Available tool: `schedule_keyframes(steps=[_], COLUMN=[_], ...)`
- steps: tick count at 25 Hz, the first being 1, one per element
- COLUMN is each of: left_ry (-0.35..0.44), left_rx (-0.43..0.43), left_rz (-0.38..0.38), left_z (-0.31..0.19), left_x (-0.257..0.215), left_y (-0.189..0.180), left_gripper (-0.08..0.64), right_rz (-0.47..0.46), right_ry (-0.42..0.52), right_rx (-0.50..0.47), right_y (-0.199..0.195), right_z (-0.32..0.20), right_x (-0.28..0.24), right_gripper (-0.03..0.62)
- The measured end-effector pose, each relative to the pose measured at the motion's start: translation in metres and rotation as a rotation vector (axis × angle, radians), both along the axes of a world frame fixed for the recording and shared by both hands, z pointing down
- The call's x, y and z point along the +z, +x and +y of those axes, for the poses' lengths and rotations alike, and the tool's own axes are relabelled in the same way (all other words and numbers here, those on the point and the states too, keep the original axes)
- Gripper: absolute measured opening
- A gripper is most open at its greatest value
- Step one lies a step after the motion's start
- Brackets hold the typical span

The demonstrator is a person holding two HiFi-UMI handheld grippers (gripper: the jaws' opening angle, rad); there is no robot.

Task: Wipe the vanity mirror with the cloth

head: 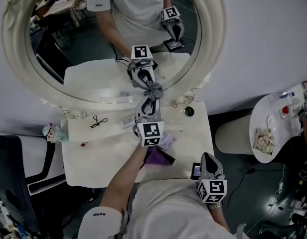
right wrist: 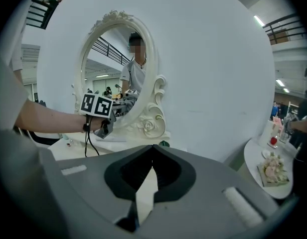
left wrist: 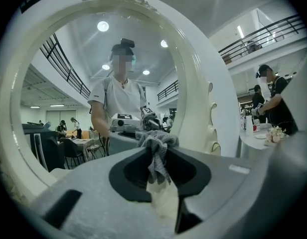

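Oval vanity mirror on a white table, cloth at its glass.
The left gripper, jaws clamped on the bunched grey cloth, presses it against the lower glass. The right gripper sits low by the table's front edge, jaws closed on nothing.

**Head view:** taken from above the person, facing steeply down over the white table and the vanity mirror. **Left gripper view:** rides the left gripper, close against the mirror's glass and facing it along the jaws. **Right gripper view:** set well back at the right, looking level at the mirror from its side. All three views share the mirror, and the head and right gripper views also share the left gripper.
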State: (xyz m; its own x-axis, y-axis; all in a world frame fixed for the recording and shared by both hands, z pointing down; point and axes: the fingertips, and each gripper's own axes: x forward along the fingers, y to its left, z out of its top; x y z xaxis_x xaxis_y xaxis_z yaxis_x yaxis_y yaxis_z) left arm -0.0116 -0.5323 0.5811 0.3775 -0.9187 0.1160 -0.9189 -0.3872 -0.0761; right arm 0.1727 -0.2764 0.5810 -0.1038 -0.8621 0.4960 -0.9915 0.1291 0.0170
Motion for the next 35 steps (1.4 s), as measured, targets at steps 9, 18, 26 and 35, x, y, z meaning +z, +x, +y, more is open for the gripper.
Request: schedule_keyframes(steps=[9,18,26,35], left_ry=[-0.099,-0.124,-0.022,-0.032], left_rx=[-0.123,-0.379,-0.375,-0.164], left_rz=[-0.076,-0.024,0.075,0.221], left_z=[0.002,0.012,0.053,0.201], left_x=[0.046,0.032,-0.037,-0.057], left_y=[-0.085,-0.216,-0.267,-0.229], left_gripper=[0.078,0.078,0.077,0.078], right_rz=[0.009,-0.023,-0.064,-0.074], right_ry=[-0.002,0.012,0.033,0.079], right_rx=[-0.047,-0.068,-0.079,-0.050], right_y=[-0.014,-0.042,-0.094,-0.128], right_z=[0.000,0.010,0.029,0.067], right_x=[-0.001,-0.003,-0.004,-0.011], right_gripper=[0.008,0.008,0.008,0.008])
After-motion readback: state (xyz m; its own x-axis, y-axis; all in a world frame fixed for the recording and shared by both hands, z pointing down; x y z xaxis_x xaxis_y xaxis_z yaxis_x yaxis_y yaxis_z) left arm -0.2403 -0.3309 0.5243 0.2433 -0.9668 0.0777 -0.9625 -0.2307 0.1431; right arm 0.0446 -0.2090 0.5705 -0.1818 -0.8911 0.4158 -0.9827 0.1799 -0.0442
